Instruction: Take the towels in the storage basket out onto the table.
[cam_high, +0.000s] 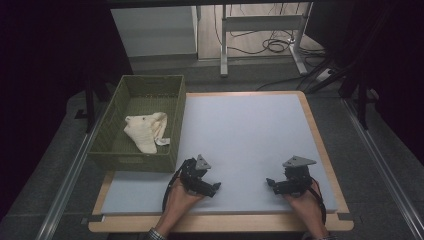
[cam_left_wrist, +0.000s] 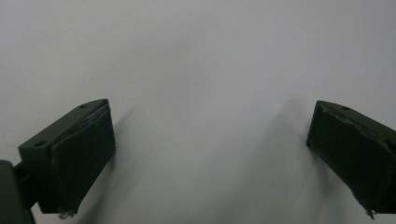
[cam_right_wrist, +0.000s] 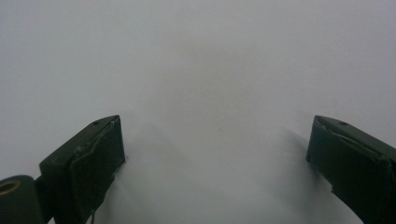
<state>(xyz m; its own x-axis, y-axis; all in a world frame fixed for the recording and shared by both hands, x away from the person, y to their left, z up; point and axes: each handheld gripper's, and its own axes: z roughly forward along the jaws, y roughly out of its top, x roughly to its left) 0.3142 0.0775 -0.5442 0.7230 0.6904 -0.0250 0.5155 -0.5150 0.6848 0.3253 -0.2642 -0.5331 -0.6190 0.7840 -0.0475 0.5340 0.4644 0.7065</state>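
- Jaws spread wide, gripping nothing, on left gripper (cam_high: 216, 187) and right gripper (cam_high: 270, 183), both near the table's (cam_high: 250, 130) front edge.
- From above: cream cloth (cam_high: 145, 130) inside green basket (cam_high: 134, 161) at the left edge.
- Along both grippers: blank grey tabletop, jaw bases cut off.

The right tool (cam_right_wrist: 217, 163) has its two black jaws spread wide over the bare grey table (cam_right_wrist: 201, 70).

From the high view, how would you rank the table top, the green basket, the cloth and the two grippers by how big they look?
1. Table top.
2. Green basket.
3. Cloth.
4. Left gripper and right gripper: these look about alike, so no ranking between them. They sit nearer the camera than the cloth, so that gap is unsure.
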